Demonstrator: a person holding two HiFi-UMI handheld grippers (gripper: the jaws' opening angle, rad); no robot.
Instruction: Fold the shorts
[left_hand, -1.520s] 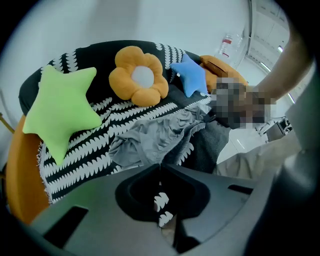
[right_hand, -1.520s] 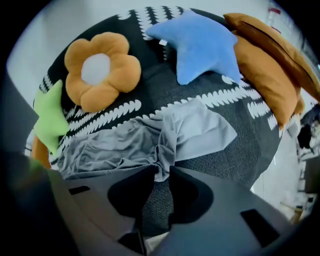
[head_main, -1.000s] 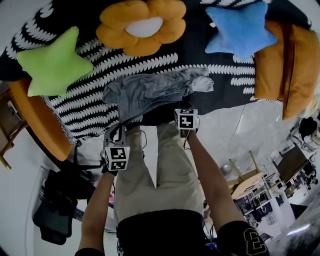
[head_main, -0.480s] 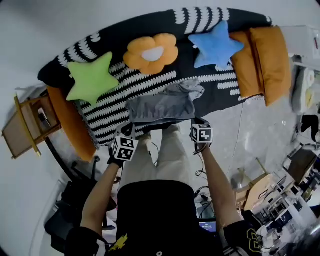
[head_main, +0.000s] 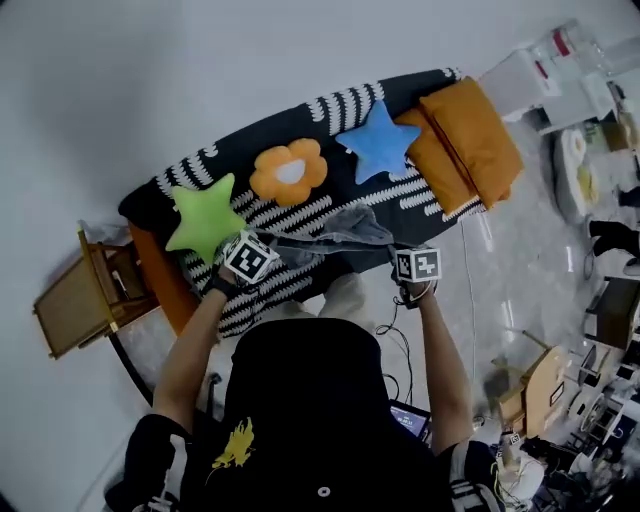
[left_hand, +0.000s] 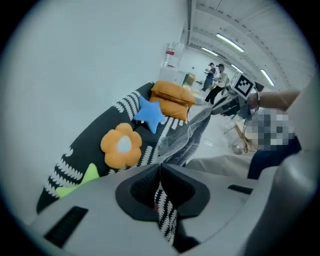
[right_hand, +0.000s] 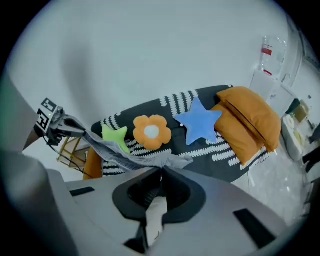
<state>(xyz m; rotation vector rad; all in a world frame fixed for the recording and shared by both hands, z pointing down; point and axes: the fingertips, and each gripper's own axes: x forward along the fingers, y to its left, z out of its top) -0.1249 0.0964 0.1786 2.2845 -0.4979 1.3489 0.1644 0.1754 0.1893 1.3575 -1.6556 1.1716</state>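
Observation:
The grey shorts (head_main: 335, 234) hang stretched in the air between my two grippers, above the black-and-white striped blanket (head_main: 345, 108). My left gripper (head_main: 266, 243) is shut on one end of the cloth, which shows pinched between its pads in the left gripper view (left_hand: 160, 170). My right gripper (head_main: 395, 252) is shut on the other end, with fabric running out from its jaws (right_hand: 161, 174). In the right gripper view the shorts (right_hand: 125, 158) sag in a band toward the left gripper (right_hand: 62, 126). The left gripper view shows the shorts (left_hand: 189, 134) leading to the right gripper (left_hand: 222, 106).
On the blanket lie a green star pillow (head_main: 205, 220), an orange flower pillow (head_main: 290, 172) and a blue star pillow (head_main: 380, 143). Orange cushions (head_main: 465, 138) sit at its right end. A wooden side table (head_main: 85, 300) stands at the left. Cables trail on the floor (head_main: 400, 340).
Both grippers have risen a long way, lifting the shorts off the blanket until they hang taut between them. The left gripper has rolled.

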